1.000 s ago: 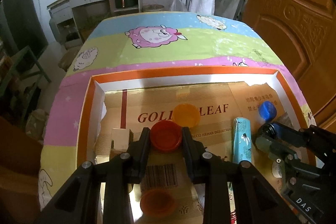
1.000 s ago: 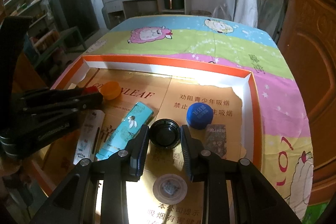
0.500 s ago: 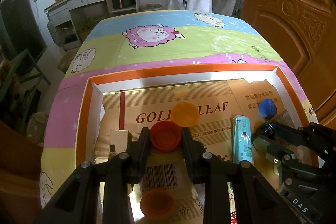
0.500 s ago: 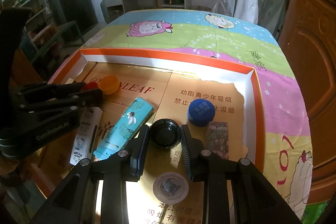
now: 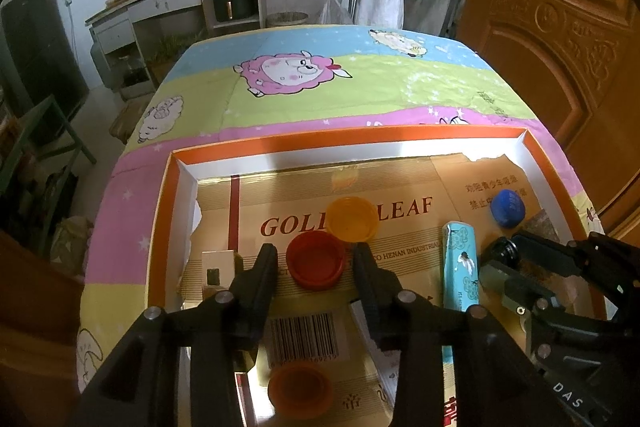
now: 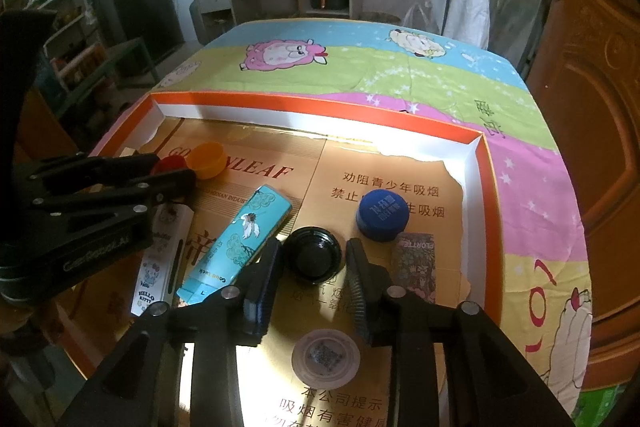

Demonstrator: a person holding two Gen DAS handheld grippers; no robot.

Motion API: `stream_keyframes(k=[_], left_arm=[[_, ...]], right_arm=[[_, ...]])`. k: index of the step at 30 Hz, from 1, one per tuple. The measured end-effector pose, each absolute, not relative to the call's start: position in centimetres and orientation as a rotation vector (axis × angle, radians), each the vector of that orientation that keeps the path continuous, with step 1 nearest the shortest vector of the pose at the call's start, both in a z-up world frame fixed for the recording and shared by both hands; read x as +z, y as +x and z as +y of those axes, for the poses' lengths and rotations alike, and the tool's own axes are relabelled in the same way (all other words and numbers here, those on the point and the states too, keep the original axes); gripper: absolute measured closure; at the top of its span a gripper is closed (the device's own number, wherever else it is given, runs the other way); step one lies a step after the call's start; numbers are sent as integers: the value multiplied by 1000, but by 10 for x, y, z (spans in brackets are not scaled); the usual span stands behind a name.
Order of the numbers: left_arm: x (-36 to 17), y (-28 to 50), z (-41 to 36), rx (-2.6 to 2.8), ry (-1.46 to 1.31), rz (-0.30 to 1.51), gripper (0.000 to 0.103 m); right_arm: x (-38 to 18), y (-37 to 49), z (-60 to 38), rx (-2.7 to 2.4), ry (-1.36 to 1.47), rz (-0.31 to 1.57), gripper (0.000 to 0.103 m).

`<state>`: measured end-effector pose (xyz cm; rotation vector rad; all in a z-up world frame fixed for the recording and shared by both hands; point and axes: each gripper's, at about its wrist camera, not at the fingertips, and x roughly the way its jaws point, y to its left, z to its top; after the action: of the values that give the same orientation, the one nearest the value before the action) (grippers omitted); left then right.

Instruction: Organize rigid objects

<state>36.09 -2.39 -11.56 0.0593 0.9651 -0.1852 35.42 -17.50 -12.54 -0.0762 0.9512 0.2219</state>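
A red cap (image 5: 316,259) lies on the floor of the orange-rimmed cardboard tray (image 5: 320,143). It sits between the fingers of my left gripper (image 5: 314,261), whose jaws are opening, with a thin gap showing on each side of the cap. In the right wrist view a black cap (image 6: 314,253) sits between the fingers of my right gripper (image 6: 314,259). Those jaws are opening too, and the pads stand just off the cap. A yellow cap (image 5: 352,219) touches the red one at its far right, and a blue cap (image 6: 382,215) lies just beyond the black one.
A teal box (image 6: 240,239) and a white Hello Kitty box (image 6: 160,259) lie between the two grippers. A floral pack (image 6: 414,263) is right of the black cap, and a clear lid (image 6: 324,357) sits under the right gripper. An orange cap (image 5: 300,389) and a small cream box (image 5: 218,267) lie near the left gripper.
Both grippers' jaws have spread apart and come off their caps. The red cap and the black cap stay where they were, and neither hand has shifted.
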Motion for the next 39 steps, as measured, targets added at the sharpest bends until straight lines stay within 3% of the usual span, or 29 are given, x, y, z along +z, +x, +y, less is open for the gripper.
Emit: stream_keyframes(k=[30,32,34,39], left_arm=[[-85,328,-16,-172,41,897,63],[-83,324,-16,-174,38,895,63],[-81,321,-16,-175,36,891,63],[-76,312,-17,-176,31,880,63]], right_arm=[[-99,324,-170,185,-76,890,64],[-97,320,-171,179,-74,886,61],[-94,317,-171,171,-74,879,49],[-87,309,-172,159,-70,866,49]])
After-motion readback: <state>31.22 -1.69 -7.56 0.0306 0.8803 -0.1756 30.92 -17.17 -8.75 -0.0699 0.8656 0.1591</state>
